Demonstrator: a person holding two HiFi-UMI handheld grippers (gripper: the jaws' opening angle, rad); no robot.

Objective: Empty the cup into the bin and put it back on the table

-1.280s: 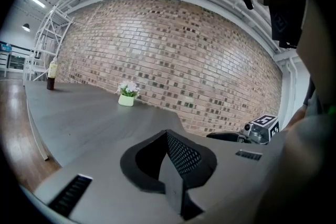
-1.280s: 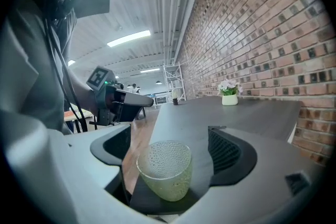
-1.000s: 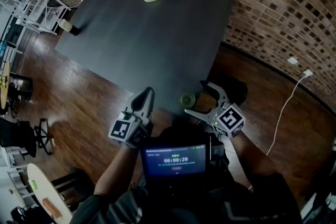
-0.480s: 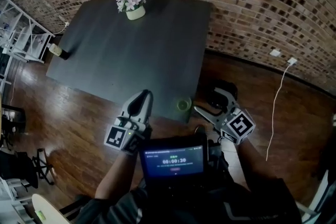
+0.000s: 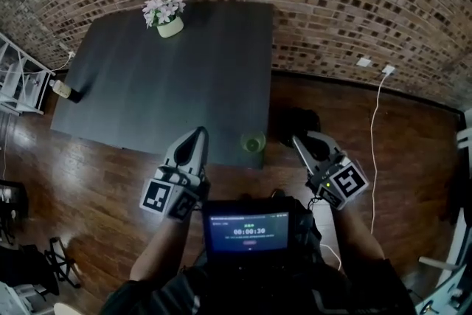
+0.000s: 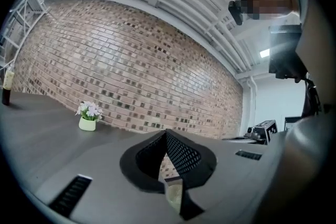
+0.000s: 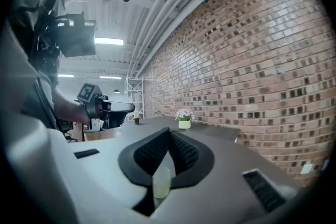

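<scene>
cup (image 5: 253,142) sits on the table's (image 5: 162,85) near edge, left gripper (image 5: 199,132) and right gripper (image 5: 296,139) both shut, empty, flanking it; an approach with jaws unopened could knock it off.

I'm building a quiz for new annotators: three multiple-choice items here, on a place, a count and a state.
1. Where on the table is the cup? A near right corner; B far left corner; C middle.
2. How many things stand on the table? A one; B three; C five.
3. The right gripper is: A shut on the cup; B wide open; C shut, empty.
Key: A, the cup stands at the corner nearest the right gripper; B, cup, flower pot, bottle; C, its jaws meet, apart from the cup.
</scene>
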